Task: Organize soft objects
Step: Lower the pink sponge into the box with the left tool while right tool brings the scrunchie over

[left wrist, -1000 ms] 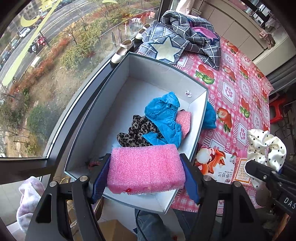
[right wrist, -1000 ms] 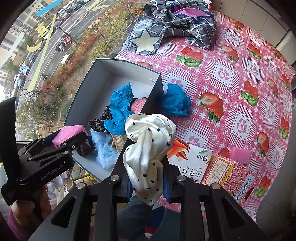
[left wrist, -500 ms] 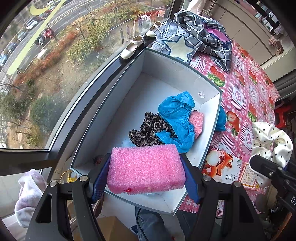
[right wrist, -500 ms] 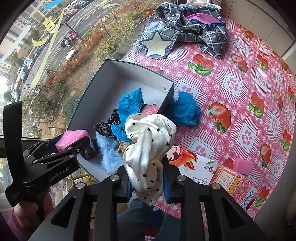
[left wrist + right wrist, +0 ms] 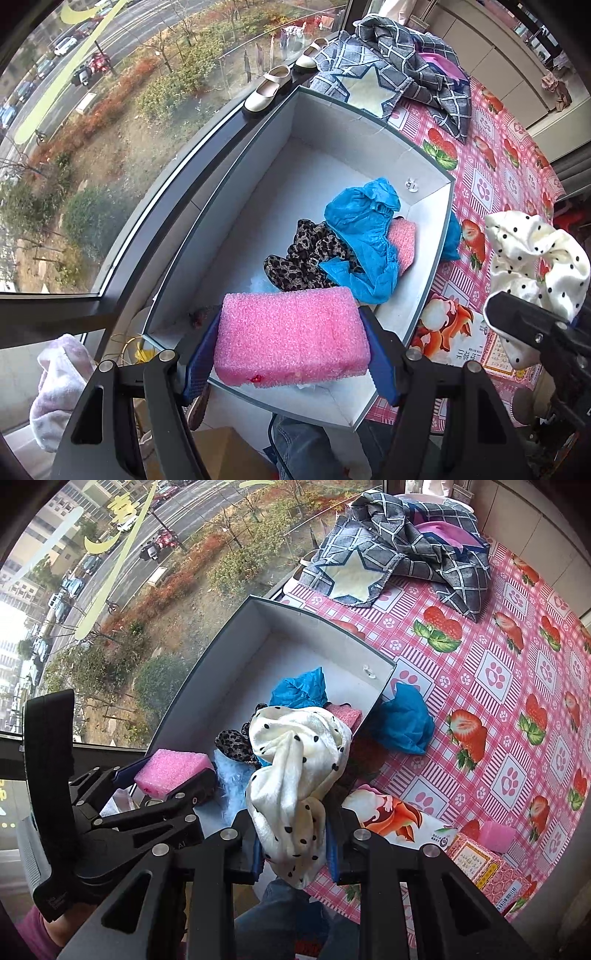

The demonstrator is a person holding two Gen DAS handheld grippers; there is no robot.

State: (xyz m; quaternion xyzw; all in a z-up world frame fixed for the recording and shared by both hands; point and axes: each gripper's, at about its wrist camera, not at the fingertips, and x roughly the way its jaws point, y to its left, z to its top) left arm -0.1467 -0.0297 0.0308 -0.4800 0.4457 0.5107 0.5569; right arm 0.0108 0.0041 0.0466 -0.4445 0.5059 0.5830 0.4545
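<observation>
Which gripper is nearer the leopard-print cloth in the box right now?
Left. The left gripper holds the pink foam block just short of the leopard-print cloth; the right gripper, with the polka-dot cloth, hangs nearer the box's table-side wall.

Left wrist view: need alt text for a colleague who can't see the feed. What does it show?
The left gripper holds a pink foam block in its jaws over the near end of an open white box, which contains blue fabric, leopard-print fabric and a smaller pink foam piece. At right, the right gripper holds a white polka-dot cloth above the strawberry tablecloth.
</observation>
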